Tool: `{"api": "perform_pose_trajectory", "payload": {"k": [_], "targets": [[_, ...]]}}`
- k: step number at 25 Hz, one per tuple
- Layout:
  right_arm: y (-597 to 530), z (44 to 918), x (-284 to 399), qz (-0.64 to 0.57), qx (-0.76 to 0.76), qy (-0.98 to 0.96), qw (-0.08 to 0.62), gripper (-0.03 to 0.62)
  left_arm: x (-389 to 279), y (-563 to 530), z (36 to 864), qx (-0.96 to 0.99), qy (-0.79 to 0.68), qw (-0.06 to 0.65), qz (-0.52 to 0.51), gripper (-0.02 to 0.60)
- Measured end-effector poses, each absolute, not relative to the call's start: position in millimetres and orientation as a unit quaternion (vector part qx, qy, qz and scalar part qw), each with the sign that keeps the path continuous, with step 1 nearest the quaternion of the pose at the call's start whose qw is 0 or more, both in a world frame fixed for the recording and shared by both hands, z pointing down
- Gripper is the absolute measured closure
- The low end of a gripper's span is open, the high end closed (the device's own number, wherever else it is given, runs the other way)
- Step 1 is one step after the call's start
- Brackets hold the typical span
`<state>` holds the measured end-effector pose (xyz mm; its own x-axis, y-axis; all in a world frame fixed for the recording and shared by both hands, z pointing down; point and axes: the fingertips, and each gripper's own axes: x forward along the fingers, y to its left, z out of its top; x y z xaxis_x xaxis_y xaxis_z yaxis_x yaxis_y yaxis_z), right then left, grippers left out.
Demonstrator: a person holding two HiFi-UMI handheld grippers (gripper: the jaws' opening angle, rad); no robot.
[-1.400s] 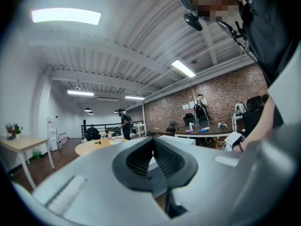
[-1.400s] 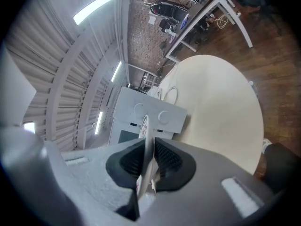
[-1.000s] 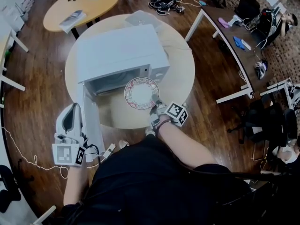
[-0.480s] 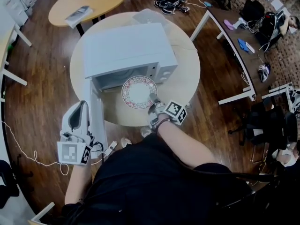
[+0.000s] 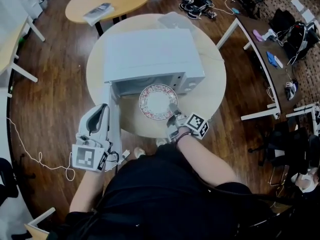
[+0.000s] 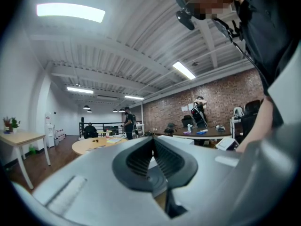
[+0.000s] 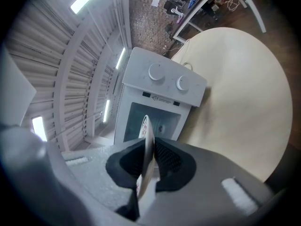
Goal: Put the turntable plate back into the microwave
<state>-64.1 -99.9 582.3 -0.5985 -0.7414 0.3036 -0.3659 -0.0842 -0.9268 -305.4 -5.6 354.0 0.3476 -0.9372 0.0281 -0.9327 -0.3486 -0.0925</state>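
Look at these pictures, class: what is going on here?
A person stands at a round table with a gripper in each hand. The right gripper is shut on the rim of the turntable plate, holding it in front of the microwave, whose door is open; the plate is not yet inside. The left gripper is shut and empty, beside the open door.

White microwave (image 5: pixel 150 54) on round table (image 5: pixel 210 100)
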Motion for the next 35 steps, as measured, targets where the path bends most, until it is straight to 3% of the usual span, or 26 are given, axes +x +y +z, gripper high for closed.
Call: {"api": "perform_pose_trajectory", "payload": {"k": [35], "targets": [[-154.3,597.2,-100.3,-0.629,-0.362,0.679,0.113,0.566,-304.8,-43.7,357.0,-0.773,0.629,0.022,-0.078,0.577]]}}
